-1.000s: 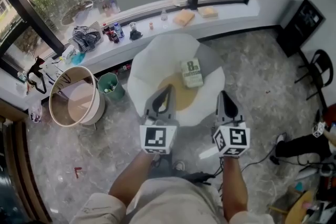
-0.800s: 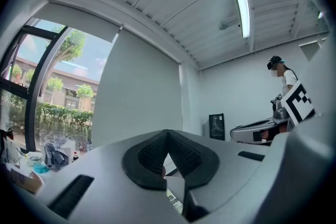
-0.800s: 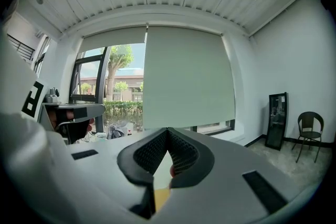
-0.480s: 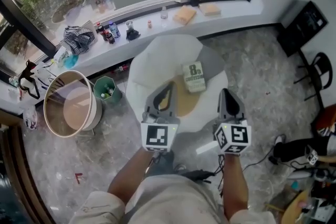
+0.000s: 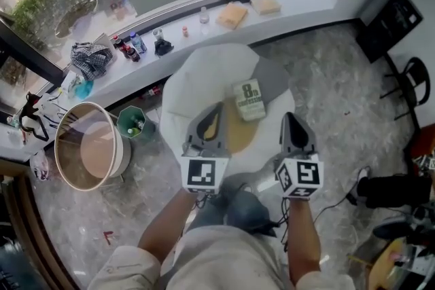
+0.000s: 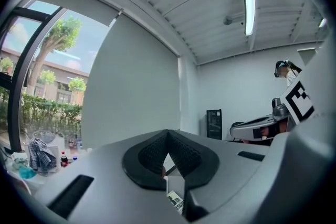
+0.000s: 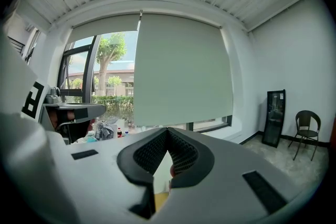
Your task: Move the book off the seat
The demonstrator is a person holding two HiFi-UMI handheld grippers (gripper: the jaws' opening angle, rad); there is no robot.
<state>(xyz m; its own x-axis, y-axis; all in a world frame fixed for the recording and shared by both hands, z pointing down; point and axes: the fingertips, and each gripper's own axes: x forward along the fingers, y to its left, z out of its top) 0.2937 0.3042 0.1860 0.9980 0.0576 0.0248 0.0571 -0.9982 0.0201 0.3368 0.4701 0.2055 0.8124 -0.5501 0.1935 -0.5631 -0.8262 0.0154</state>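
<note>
A pale green book [image 5: 249, 99] with a large "8th" on its cover lies flat on the tan seat [image 5: 234, 127] of a white round chair [image 5: 200, 75]. My left gripper [image 5: 217, 106] hovers over the seat's near left part, just left of the book, jaws shut and empty. My right gripper [image 5: 288, 117] hangs at the chair's near right edge, below and right of the book, also shut with nothing in it. In the left gripper view the pads [image 6: 153, 153] meet at the tip and a corner of the book [image 6: 176, 201] shows below them. The right gripper [image 7: 168, 131] points toward the window.
A round tan tub [image 5: 88, 151] and a green bin [image 5: 132, 124] stand left of the chair. The window sill [image 5: 292, 2] holds bottles [image 5: 129, 47], a checked cloth [image 5: 90, 58] and flat tan items [image 5: 232, 15]. A black chair [image 5: 408, 78] and black panel [image 5: 384, 18] stand right.
The head view has drifted a little, so the room sits slightly differently. Both grippers keep their places over the chair's near edge, still shut. The book has not moved on the seat.
</note>
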